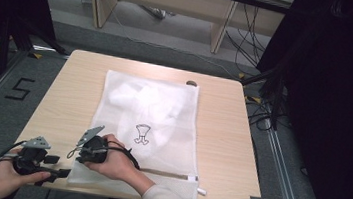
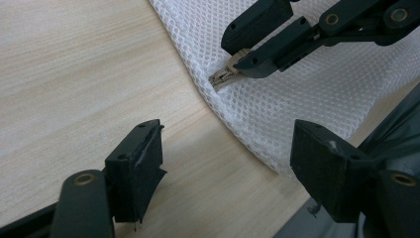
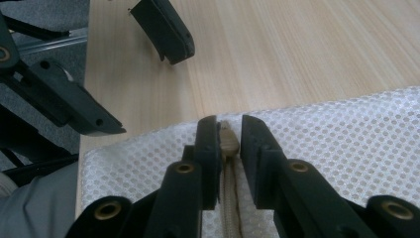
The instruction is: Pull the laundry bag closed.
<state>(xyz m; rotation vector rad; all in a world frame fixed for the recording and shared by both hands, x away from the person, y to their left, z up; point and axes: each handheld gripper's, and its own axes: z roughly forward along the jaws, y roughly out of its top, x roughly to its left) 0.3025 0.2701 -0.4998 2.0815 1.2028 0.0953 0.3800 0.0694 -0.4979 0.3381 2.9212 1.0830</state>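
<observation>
Right gripper point(image 3: 229, 141) has clamped the beige zipper pull point(image 3: 228, 140) of the white mesh laundry bag point(image 1: 146, 126) at the worktop's point(image 1: 221, 135) near-left corner. Left gripper point(image 2: 225, 163) idles wide open beside it, holding nothing. Zip run along the near edge looks not yet started.

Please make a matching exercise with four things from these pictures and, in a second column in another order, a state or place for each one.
1. left gripper
2. right gripper
3. mesh bag
4. drawing

a. lies flat on the table
b. jaws apart over bare wood, holding nothing
c. printed in black on the bag
d. jaws closed on the zipper pull

Pairs: 1-b, 2-d, 3-a, 4-c
</observation>
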